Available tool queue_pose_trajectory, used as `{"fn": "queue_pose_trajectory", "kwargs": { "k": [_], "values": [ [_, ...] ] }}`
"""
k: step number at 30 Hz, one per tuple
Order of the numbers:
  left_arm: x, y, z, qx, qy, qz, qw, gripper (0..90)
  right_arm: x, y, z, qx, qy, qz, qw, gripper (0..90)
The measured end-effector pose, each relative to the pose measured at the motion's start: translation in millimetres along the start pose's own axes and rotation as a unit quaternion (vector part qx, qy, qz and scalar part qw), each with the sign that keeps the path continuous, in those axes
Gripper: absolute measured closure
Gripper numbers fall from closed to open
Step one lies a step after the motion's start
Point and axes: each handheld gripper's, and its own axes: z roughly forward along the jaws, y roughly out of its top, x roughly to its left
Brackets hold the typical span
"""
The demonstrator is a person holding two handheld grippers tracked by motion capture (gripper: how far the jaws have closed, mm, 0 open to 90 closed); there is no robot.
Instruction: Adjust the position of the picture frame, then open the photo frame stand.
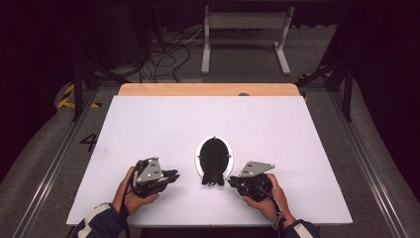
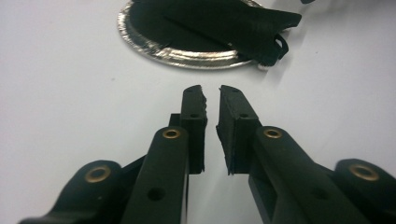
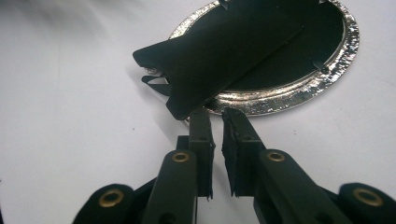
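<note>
An oval picture frame (image 1: 214,157) lies face down on the white tabletop (image 1: 148,129), its silver rim (image 2: 187,58) around a black back. A black easel flap (image 3: 215,60) on that back juts past the rim toward me. My left gripper (image 1: 174,174) rests left of the frame, clear of it, and points at it; its jaws (image 2: 211,88) stand slightly apart with nothing between them. My right gripper (image 1: 232,181) sits at the frame's near right. Its tips (image 3: 216,112) lie just short of the flap's corner and the rim (image 3: 289,95), a narrow gap between them, holding nothing.
A wooden strip (image 1: 208,89) borders the table's far edge. Beyond it, on the floor, stand a white metal stand (image 1: 245,29) and loose cables (image 1: 163,54). Bare white surface spreads to the left, right and behind the frame.
</note>
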Motion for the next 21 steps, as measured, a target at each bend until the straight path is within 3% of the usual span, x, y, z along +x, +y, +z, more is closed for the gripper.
{"fn": "queue_pose_trajectory", "kwargs": {
  "k": [8,13,21],
  "values": [
    [6.7,-28.1,-26.5,-0.002,0.027,-0.015,0.9995,62.8,-0.3,1.4,3.7,0.011,0.008,-0.003,0.9999,77.1],
    [3.0,-44.5,-37.8,0.012,0.056,-0.024,0.9980,44.9,0.3,3.7,3.4,0.017,0.014,-0.004,0.9998,72.8],
    [9.0,-52.9,-42.6,0.015,0.076,-0.050,0.9957,33.8,0.8,5.7,6.9,0.032,0.026,-0.005,0.9991,71.6]
  ]
}}
